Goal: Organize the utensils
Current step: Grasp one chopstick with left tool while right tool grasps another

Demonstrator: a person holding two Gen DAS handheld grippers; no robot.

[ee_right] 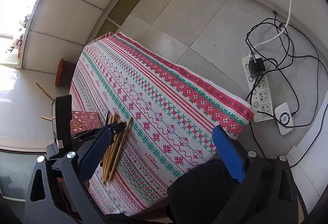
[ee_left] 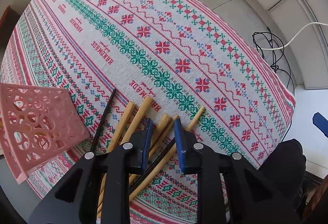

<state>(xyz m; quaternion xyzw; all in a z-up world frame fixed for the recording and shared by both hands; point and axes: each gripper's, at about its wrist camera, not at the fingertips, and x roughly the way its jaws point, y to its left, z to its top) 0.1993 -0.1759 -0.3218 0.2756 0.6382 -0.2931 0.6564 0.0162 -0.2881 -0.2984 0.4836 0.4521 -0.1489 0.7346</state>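
Several bamboo chopsticks (ee_left: 141, 113) and two black ones (ee_left: 104, 117) lie in a loose heap on the patterned tablecloth (ee_left: 184, 39). My left gripper (ee_left: 164, 131) points straight down over the heap. Its blue pads (ee_left: 148, 138) sit close against two bamboo chopsticks near their ends, and a black one crosses below them. A pink perforated holder (ee_left: 37, 121) lies tilted just left of the heap. In the right wrist view the heap (ee_right: 114, 146), the holder (ee_right: 84, 121) and the left gripper (ee_right: 114, 127) appear at the left. My right gripper (ee_right: 162, 154) hangs wide open above the cloth with nothing between its pads.
The cloth-covered table ends at a fringed edge (ee_right: 225, 90). On the floor beyond lie a power strip (ee_right: 258, 88), tangled black cables (ee_right: 287, 56) and a white device (ee_right: 284, 117). A brown pot (ee_right: 63, 74) stands past the far corner. Dark fabric (ee_right: 205, 183) fills the near edge.
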